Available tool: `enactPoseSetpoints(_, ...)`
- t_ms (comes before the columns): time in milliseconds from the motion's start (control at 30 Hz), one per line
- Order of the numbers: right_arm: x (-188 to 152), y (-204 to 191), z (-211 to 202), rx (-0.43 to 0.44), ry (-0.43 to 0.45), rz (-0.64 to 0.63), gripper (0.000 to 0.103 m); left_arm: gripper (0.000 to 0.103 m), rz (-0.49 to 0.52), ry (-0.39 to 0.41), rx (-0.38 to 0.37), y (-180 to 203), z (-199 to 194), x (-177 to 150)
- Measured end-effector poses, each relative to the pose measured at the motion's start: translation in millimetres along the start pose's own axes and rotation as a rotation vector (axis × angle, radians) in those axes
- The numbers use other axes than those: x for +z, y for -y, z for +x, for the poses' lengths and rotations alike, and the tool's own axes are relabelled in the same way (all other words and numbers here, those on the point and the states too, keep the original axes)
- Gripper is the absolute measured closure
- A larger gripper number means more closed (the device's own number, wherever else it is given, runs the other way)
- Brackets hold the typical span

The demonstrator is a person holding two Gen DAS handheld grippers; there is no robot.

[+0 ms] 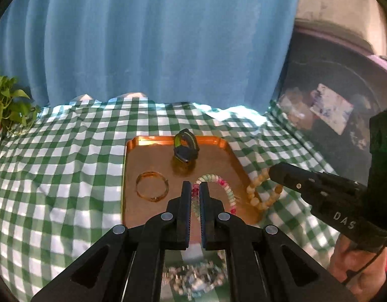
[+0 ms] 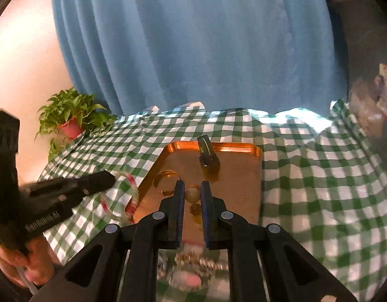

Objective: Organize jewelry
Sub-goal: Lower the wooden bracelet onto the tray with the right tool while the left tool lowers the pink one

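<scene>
While both grippers are carrying bracelets toward the tray, the step in hand appears to be delivery of two pieces at once.

Nearest in the left wrist view, the left gripper is holding its jaws clamped on the pink-and-green bracelet, whose loop is hanging over the near right part of the tray. The right gripper is coming in from the right, jaws clamped on the wooden bracelet, which is dangling just off the tray's right edge, above the checked cloth on the tabletop. In the right wrist view one wooden bead is sitting between the jaws of that gripper.

Farther in, a gold bangle is lying flat on the tray's left side, and a dark watch is standing near the far rim. Beyond the tabletop a potted plant and a blue curtain are closing the scene.

Judgement: the task is partly done, with two pieces on the tray and two in transit. The next move is calling for a lowering of each bracelet onto bare tray surface, clear of bangle and watch, then release. The wooden bracelet is needing a shift inward first, or it risks landing across the rim.
</scene>
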State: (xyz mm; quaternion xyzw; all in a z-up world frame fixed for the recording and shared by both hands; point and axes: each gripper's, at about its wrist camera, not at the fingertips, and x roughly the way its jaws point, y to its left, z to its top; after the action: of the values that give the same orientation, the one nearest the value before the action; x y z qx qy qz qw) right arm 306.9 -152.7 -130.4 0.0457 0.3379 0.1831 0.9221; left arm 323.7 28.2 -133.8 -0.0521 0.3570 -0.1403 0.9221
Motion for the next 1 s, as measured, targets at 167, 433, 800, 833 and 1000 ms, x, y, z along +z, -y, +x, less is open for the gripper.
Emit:
enactPoseSetpoints(167, 10.0, 14.6, 45.0, 0.071, -0.017, 0.068, 0.092, 0.097, -0.045, -0.05, -0.019, -7.2, 49.3, -7.8)
enactPoseSetpoints(433, -3.0, 30.5, 100.3, 0.045, -0.108, 0.058, 0.092, 0.097, -0.103, -0.189, -0.004, -24.3, 113.5, -20.4)
enactPoseSetpoints(800, -3.2, 57.5, 127.4, 0.106, -0.148, 0.181, 0.092, 0.097, -0.185, -0.276, -0.102, -25.7, 134.8, -7.9)
enactPoseSetpoints(833, -6.4, 58.0, 131.3, 0.068, -0.164, 0.172, 0.092, 0.097, -0.194, -0.315, -0.073, -29.6, 143.7, -14.7)
enactPoseSetpoints(1000, -21.3, 49.0, 145.9, -0.086, -0.2, 0.068, 0.092, 0.097, -0.092, -0.289, 0.092, -23.0, 147.6, -16.5)
